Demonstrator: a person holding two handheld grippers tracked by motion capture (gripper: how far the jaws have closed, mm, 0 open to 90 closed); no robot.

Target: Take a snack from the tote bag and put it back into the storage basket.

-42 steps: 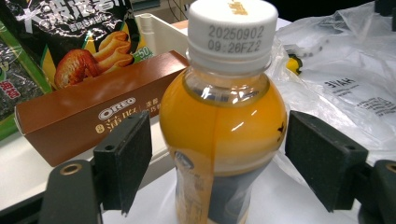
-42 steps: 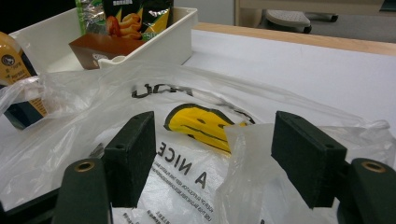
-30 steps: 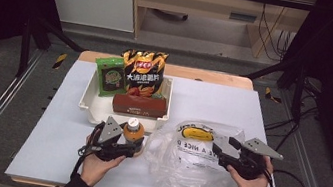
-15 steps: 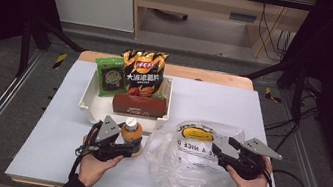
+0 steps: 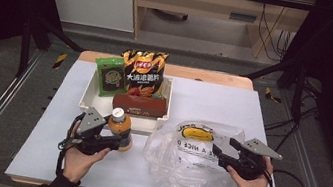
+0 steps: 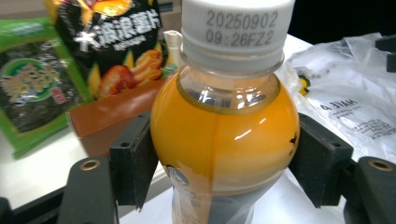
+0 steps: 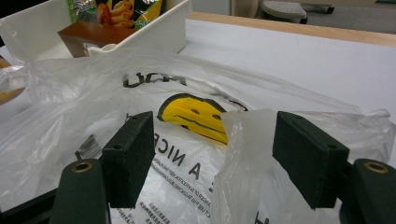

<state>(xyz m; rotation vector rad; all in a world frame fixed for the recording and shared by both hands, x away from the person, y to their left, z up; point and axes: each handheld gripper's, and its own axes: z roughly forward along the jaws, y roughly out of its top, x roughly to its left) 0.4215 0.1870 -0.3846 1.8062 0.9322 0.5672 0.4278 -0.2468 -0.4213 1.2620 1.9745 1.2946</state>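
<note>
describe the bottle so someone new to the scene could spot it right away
Start at the white tray on the table, holding snack bags and a brown box. Just in front of it, the left gripper clamps a small bottle. It alone is round, filled with orange drink and topped by a white cap.

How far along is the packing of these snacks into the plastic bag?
Early on. The plastic bag looks empty so far. In hand: the left gripper grips an orange drink bottle between its fingers, just in front of the white bin. The right gripper stands open at the bag's edge. Left: the chip bag, green packet and brown box sit in the bin.
</note>
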